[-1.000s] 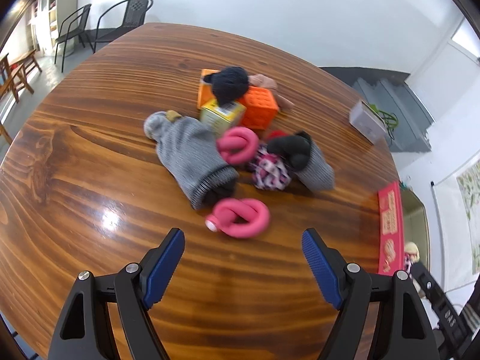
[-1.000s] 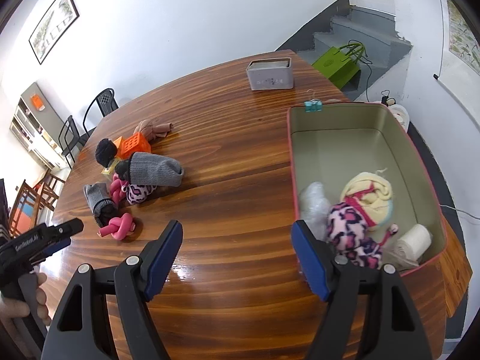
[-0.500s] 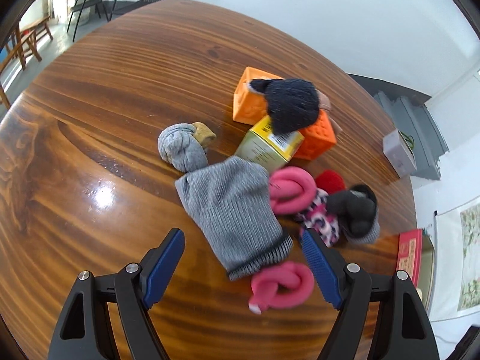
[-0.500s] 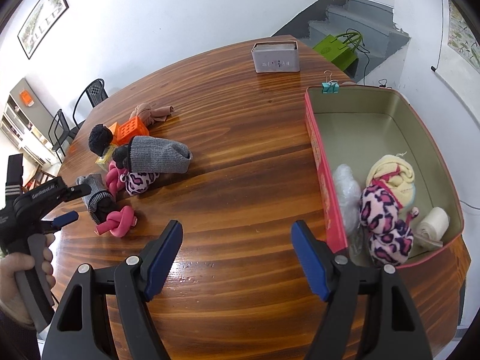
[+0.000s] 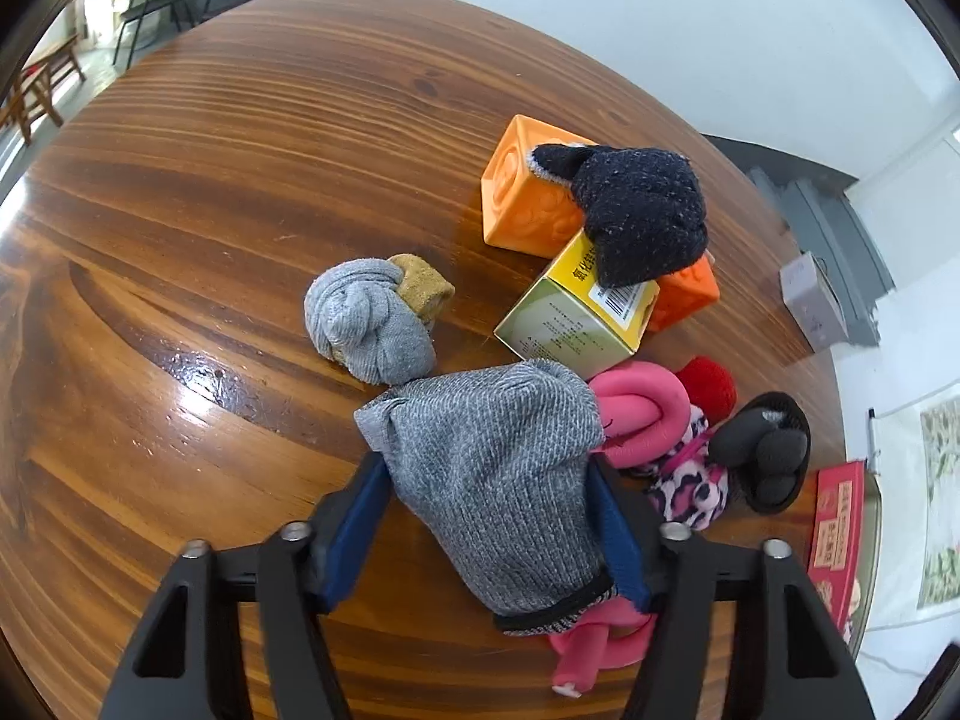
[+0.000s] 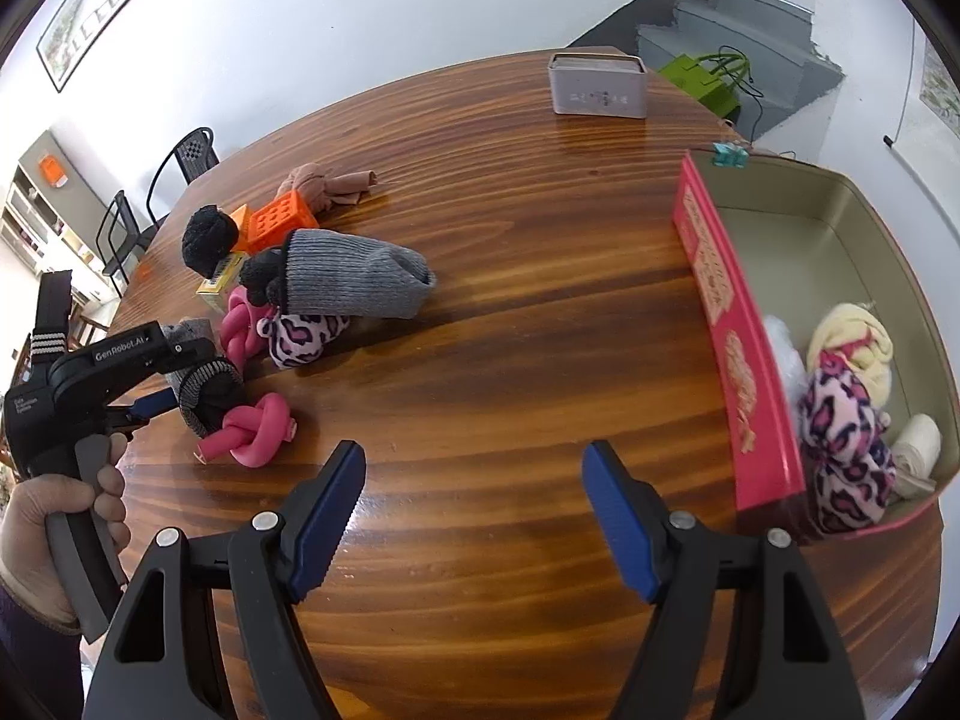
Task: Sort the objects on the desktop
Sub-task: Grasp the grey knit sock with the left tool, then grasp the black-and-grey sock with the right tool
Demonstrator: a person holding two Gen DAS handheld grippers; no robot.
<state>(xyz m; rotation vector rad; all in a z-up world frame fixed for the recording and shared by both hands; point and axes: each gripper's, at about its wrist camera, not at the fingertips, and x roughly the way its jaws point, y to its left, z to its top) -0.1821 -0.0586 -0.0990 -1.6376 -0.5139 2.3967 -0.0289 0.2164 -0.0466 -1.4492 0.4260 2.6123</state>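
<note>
Grey knit sock (image 5: 492, 480) lies on the wooden table (image 5: 210, 180) between the left gripper (image 5: 489, 516) fingers, which flank it, closed to its width. Right gripper (image 6: 474, 516) hovers wide open, holding nothing, beside the red box (image 6: 720, 324).

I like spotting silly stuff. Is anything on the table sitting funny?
Yes. A dark knitted sock ball is perched on top of the orange block and the tilted yellow carton, not on the table. Everything else there lies in one jumbled heap.
</note>
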